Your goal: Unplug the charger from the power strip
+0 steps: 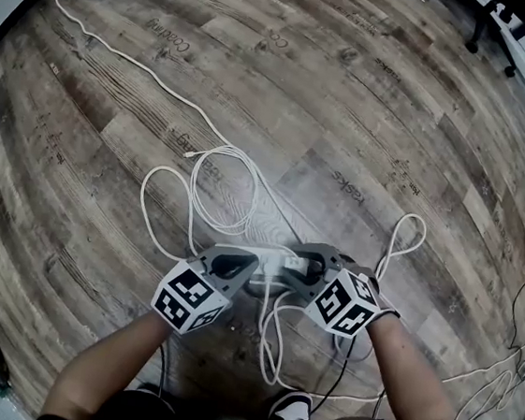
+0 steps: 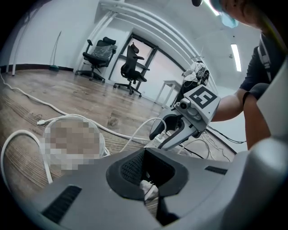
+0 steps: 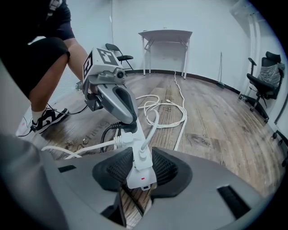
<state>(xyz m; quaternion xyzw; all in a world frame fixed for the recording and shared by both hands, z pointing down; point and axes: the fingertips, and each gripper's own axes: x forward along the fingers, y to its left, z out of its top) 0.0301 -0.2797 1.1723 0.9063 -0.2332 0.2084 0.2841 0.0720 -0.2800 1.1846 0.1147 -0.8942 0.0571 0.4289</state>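
A white power strip (image 1: 279,268) with a red light lies on the wooden floor between both grippers. In the right gripper view my right gripper (image 3: 139,173) is shut on the strip (image 3: 140,167), one pad against each long side. A white cord plug (image 3: 144,152) sits in the strip just beyond the pads. My left gripper (image 3: 127,127) comes in from the opposite end, its fingertips drawn together on a plug at the strip's far end, where a black cord (image 3: 107,133) and a white one meet. In the left gripper view a small white piece (image 2: 148,188) shows between the pads.
Loops of white cable (image 1: 218,185) lie on the floor beyond the strip, and more cable trails to the right (image 1: 400,239). A person's shoe (image 1: 289,410) is just behind the grippers. Office chairs (image 2: 101,51) and a white table (image 3: 165,33) stand far off by the walls.
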